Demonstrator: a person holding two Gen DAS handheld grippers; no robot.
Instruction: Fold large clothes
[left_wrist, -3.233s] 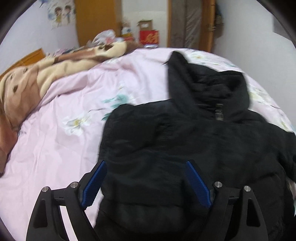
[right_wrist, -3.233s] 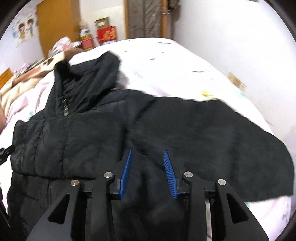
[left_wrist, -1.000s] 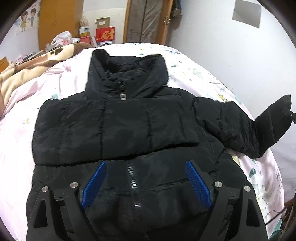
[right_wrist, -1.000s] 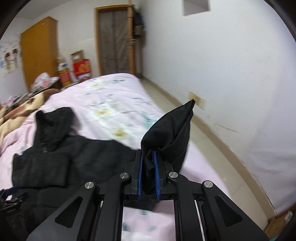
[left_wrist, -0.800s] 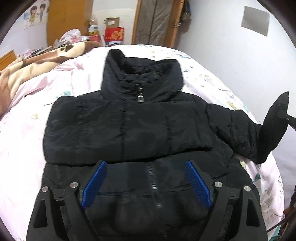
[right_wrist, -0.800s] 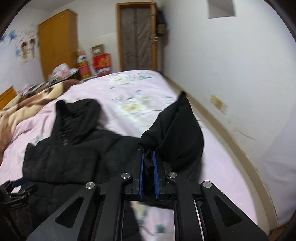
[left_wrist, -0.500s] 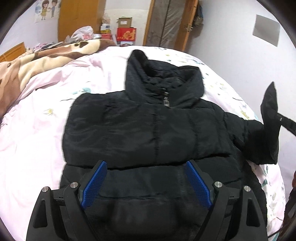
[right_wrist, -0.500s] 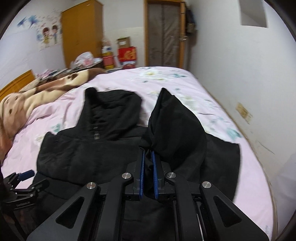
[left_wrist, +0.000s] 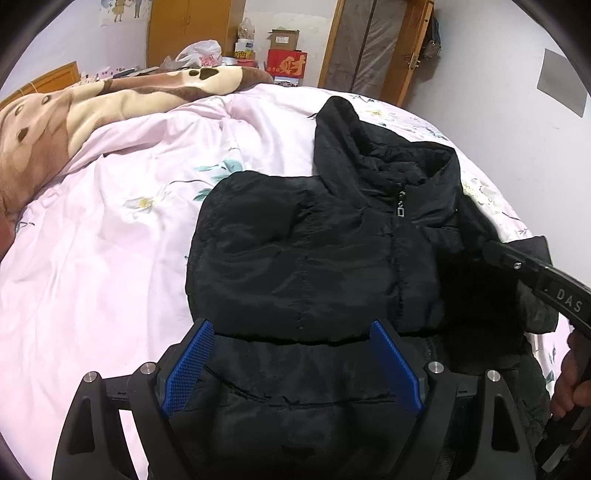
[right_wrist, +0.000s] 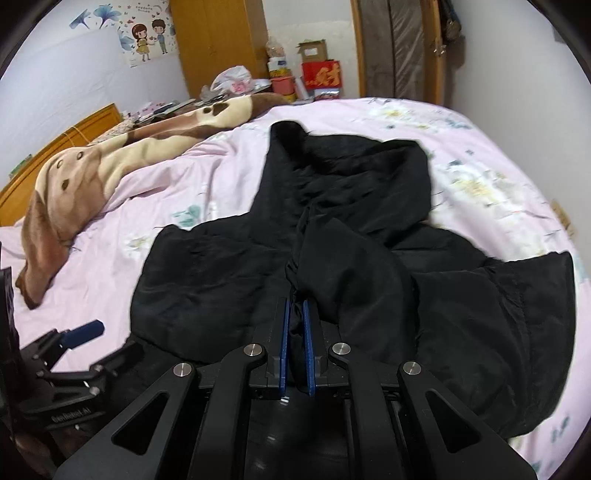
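A black padded jacket lies front up on the pink bed, collar away from me; it also fills the right wrist view. My left gripper is open and empty, hovering over the jacket's lower front. My right gripper is shut on the jacket's right sleeve and holds it over the jacket's chest. The right gripper's body shows at the right of the left wrist view. The left gripper shows at the lower left of the right wrist view.
The bed has a pink floral cover. A brown and cream blanket is bunched at the far left. A wooden wardrobe, boxes and a door stand behind the bed. A white wall runs along the right.
My right gripper has swung the sleeve from out over the bed's right edge leftward onto the jacket's chest. My left gripper has stayed open over the hem and shifted left.
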